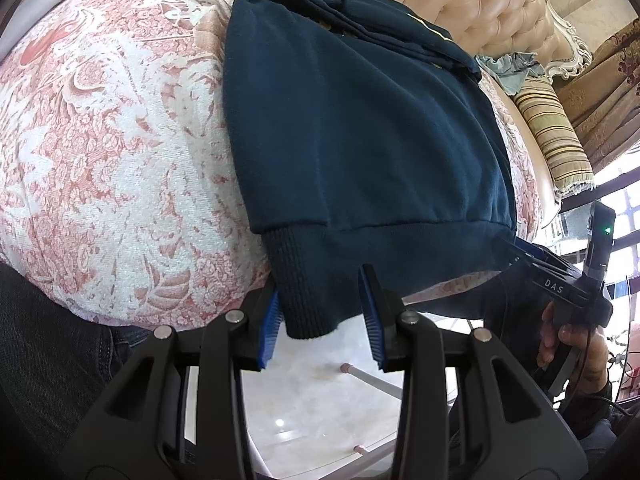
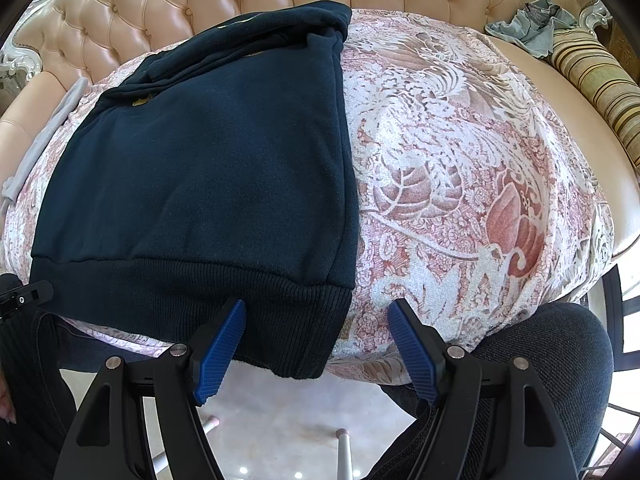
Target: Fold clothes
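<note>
Navy fleece, a sweatshirt [image 2: 200,168], is lying flat on the patterned sofa cover [image 2: 460,184], its sleeves seemingly tucked in so it forms a narrow rectangle, with the ribbed hem [image 2: 248,300] hanging over the front edge, probably so the corners are easy to reach. The left claw [image 1: 320,312] is sitting at the hem's left corner with its blue pads apart, the cuff hanging between them without being pinched. The right claw [image 2: 316,344] is standing wide open at the right corner, one pad under the rib, the other over bare cover. This layout is fitting either a half-made fold or a finished one being smoothed.
</note>
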Action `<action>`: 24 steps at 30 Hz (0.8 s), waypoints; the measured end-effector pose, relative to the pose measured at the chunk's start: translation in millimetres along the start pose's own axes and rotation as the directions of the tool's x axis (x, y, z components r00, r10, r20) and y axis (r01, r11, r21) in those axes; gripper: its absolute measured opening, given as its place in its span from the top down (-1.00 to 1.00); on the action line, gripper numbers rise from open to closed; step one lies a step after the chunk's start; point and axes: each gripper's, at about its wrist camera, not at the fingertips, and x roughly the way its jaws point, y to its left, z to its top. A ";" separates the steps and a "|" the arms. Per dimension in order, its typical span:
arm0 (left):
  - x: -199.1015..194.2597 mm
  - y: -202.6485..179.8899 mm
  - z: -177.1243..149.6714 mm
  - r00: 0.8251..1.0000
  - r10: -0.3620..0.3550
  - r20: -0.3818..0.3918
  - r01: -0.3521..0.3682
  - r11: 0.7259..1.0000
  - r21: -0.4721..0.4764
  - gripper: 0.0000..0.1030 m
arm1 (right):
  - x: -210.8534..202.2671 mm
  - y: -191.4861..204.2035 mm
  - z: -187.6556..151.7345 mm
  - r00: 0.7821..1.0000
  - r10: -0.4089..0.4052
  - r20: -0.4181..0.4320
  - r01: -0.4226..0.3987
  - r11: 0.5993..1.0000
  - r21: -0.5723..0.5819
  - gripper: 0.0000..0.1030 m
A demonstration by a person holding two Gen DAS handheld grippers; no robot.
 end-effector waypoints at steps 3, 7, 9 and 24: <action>0.2 -0.1 0.0 1.000 0.001 0.001 -0.001 1.000 0.000 0.23 | 0.1 -0.1 0.1 1.000 0.000 0.000 0.000 1.000 0.001 -0.45; 0.4 0.2 1.2 1.000 0.000 0.001 0.000 1.000 0.001 0.23 | 0.7 1.2 0.2 1.000 0.000 0.000 0.000 1.000 0.002 -0.45; 0.8 0.6 2.2 1.000 0.000 0.000 0.000 1.000 0.003 0.23 | 0.5 1.2 0.2 1.000 0.000 0.000 0.000 1.000 0.000 -0.45; 0.7 -1.2 2.6 1.000 0.001 0.002 -0.001 1.000 0.001 0.23 | -2.3 3.4 -2.5 1.000 -0.022 0.012 0.022 1.000 -0.012 -0.45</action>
